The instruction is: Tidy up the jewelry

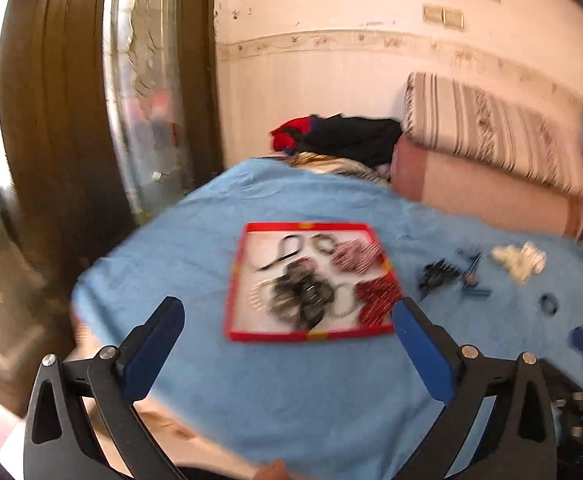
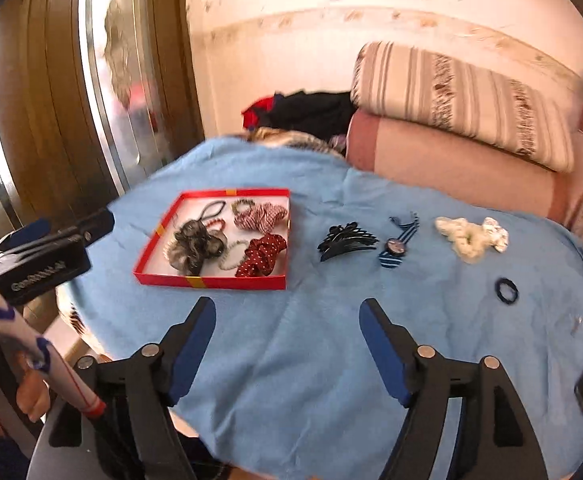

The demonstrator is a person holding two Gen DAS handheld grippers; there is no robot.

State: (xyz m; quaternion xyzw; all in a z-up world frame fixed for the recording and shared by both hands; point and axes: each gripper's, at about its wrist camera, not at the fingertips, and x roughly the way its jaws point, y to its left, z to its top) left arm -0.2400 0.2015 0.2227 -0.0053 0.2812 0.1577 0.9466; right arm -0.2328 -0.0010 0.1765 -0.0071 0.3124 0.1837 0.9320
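A soft blue cloth [image 2: 331,340] covers the table, creased faintly down its middle, and beyond its far edge stand a pink sofa [image 2: 451,160] with a striped cushion [image 2: 463,96], a heap of dark and red clothes [image 2: 303,110] and a brown door frame [image 2: 43,92] on the left. Toward the cloth's far left part lies a shallow red cardboard box [image 2: 211,282], white inside, holding a grey mottled scrunchie [image 2: 197,246], a red dotted one [image 2: 261,260], a red-and-white checked one [image 2: 261,214] and beaded bracelets. Right of the box, on bare cloth, sit a glossy black claw clip [image 2: 345,240], a blue striped ribbon tie [image 2: 397,244], fluffy cream scrunchies [image 2: 471,236] and, nearer the right edge, a thin dark elastic ring [image 2: 506,290]. The left gripper [image 1: 287,328] hangs released over the box's near rim (that view is blurred), and the right gripper [image 2: 287,320] is spread wide above bare cloth, empty.
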